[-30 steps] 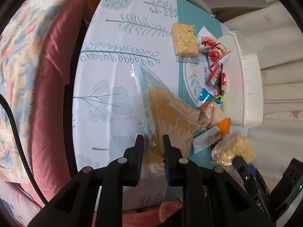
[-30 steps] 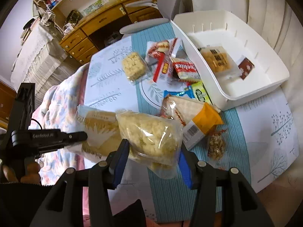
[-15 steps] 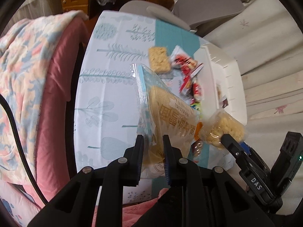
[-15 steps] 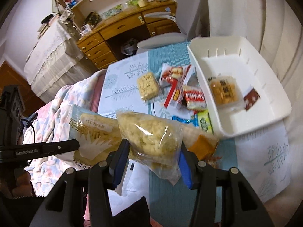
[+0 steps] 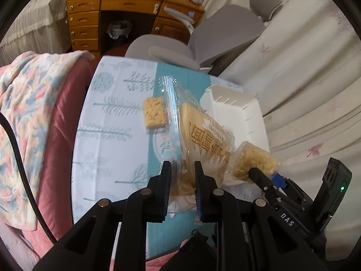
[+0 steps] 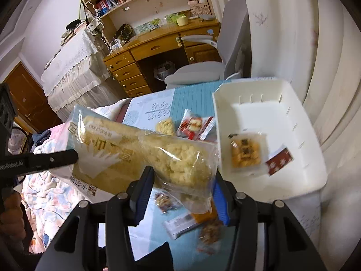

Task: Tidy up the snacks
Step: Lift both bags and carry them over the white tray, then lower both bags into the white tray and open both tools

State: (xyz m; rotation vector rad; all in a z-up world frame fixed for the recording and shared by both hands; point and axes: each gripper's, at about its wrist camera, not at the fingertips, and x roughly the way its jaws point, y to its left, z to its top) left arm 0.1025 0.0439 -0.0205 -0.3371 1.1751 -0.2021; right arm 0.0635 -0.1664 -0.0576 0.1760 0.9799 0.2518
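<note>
Item: snack sorting, carry step, both pkts aloft. Left tool (image 5: 180,171): jaws pinched near-shut on flat clear packet of pale wafer w/ orange lettering (image 5: 203,135), held up over tabletop (image 5: 108,149), just beside white plastic bin (image 5: 252,122). Right tool (image 6: 180,178): jaws part-open, clamped round bulky clear bag of yellow puffed-rice cake (image 6: 178,160), at bin's near-left rim. Bin holds orange cracker pkt (image 6: 244,153) & small red sachet (image 6: 279,160). Next, likely: bring both over bin interior, lower, release; mind pkts overlapping. Both tools pitched steeply down, side by side.
</note>
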